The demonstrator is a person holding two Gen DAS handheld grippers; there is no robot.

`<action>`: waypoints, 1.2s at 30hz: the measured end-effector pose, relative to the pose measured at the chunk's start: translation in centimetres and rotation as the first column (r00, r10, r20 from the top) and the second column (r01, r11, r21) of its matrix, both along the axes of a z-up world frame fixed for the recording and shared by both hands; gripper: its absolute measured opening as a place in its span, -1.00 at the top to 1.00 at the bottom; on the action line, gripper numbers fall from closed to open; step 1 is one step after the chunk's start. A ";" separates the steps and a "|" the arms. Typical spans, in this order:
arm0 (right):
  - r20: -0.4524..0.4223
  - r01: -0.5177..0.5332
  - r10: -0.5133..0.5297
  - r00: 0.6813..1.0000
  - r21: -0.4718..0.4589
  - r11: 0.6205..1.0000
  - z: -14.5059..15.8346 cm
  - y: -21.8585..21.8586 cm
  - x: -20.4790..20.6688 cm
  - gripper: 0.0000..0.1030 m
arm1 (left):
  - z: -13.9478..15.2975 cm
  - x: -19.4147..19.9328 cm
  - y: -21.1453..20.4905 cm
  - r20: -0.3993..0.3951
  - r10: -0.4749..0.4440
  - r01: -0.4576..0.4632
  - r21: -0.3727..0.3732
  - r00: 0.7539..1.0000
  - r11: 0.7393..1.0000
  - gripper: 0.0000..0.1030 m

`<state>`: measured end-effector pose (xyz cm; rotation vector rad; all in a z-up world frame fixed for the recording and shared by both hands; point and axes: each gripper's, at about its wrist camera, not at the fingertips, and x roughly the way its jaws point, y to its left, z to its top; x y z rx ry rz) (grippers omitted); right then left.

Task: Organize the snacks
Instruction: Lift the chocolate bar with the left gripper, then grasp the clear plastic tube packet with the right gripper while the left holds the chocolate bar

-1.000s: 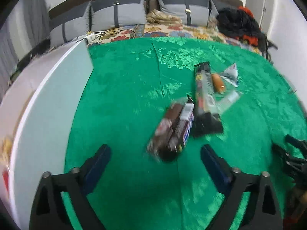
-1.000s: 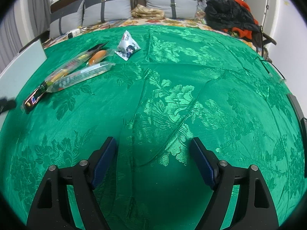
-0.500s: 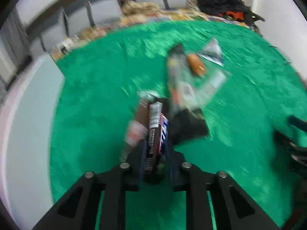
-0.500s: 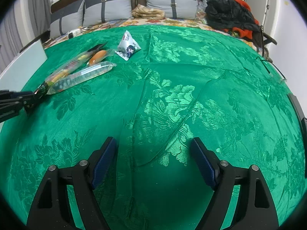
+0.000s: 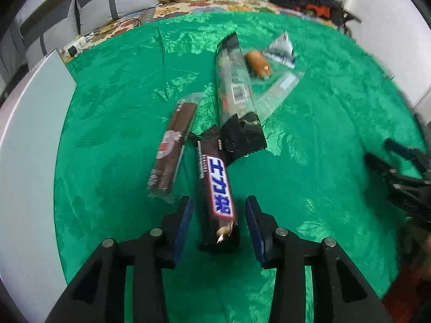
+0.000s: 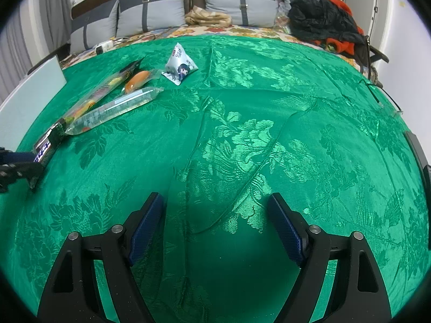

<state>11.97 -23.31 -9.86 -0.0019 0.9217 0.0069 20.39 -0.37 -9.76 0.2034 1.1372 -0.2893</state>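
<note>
A dark chocolate bar with a blue and white label (image 5: 218, 193) lies on the green cloth between the jaws of my left gripper (image 5: 218, 215). The jaws are opening and the pads stand clear of the wrapper on both sides. A brown biscuit pack (image 5: 172, 150) lies just left of the bar. Beyond them are a long clear pack with a black end (image 5: 237, 94), an orange sausage (image 5: 257, 63), a clear tube pack (image 5: 277, 91) and a white triangular packet (image 5: 281, 51). My right gripper (image 6: 215, 220) hangs open over bare cloth, far to the right of the snacks.
A white board or box (image 5: 29, 134) stands along the left edge of the green cloth (image 6: 242, 134). Grey pillows (image 6: 150, 13) and a heap of dark clothes (image 6: 320, 18) lie at the back. The left gripper (image 6: 16, 169) shows at the right wrist view's left edge.
The left gripper came down, shut on the chocolate bar half a second ago, and now stands apart from it. The bar lies separated from the brown pack. The right gripper has not moved.
</note>
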 end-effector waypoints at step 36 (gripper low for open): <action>-0.280 0.209 -0.104 0.954 0.378 0.902 2.0 8.0 13.6 -0.51 | -0.5 -11.0 4.3 0.110 0.214 -0.200 -0.126 0.971 0.972 0.66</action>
